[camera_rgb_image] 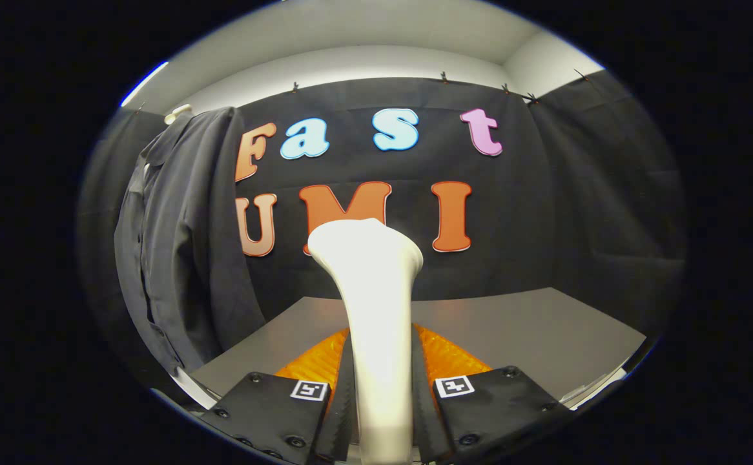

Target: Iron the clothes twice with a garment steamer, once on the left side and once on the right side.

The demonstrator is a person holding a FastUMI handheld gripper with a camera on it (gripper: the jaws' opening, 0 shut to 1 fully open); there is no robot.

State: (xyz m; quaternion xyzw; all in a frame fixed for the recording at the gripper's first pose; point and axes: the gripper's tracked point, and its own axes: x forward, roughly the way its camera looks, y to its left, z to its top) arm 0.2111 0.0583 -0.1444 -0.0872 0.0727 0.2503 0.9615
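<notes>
A white garment steamer (376,316) stands upright between my fingers, its handle pinched from both sides and its wide head rising just ahead of them. My gripper (380,361) is shut on that handle. A dark grey shirt (183,245) hangs on a white hanger (177,113) to the left, in front of the booth's black wall. The steamer head is well right of the shirt and apart from it.
A grey table (518,329) lies below and beyond the fingers, running back to the black cloth wall. The shirt's hem hangs down past the table's left edge.
</notes>
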